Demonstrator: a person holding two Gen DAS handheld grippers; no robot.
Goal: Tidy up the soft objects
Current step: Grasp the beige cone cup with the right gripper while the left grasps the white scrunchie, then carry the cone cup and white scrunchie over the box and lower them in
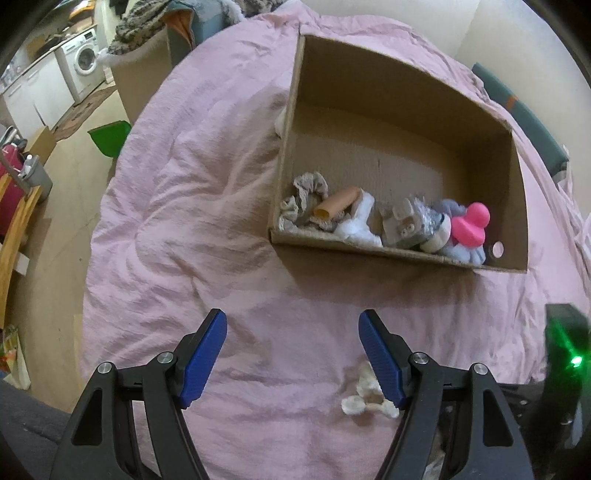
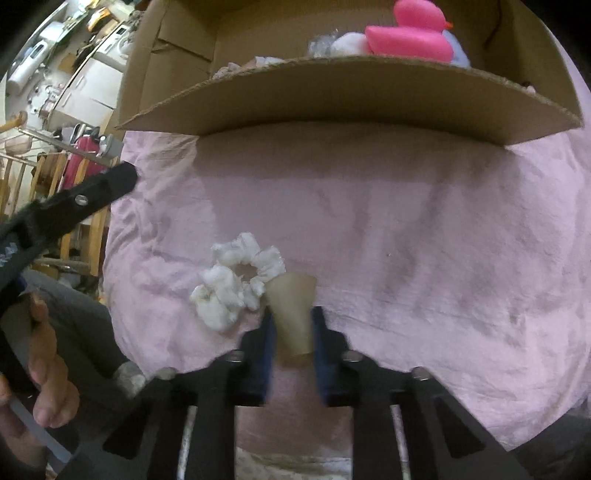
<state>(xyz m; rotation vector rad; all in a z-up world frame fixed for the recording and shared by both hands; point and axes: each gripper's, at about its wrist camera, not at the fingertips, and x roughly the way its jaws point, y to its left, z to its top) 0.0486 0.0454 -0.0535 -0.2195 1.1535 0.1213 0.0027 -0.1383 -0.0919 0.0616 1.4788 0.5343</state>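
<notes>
Right tongs (image 2: 293, 332) pinch a beige tube (image 2: 293, 314) over the pink bedsheet (image 2: 424, 240); our left tongs (image 1: 293, 354) gape wide, holding nothing. At ten o'clock from the tube lies a white scrunchie (image 2: 236, 282); at twelve o'clock, the cardboard box (image 2: 332, 99) holds a pink duck (image 2: 410, 35).

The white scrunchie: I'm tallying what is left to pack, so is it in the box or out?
Out. The white scrunchie lies on the pink bedcover, in front of the cardboard box.
</notes>
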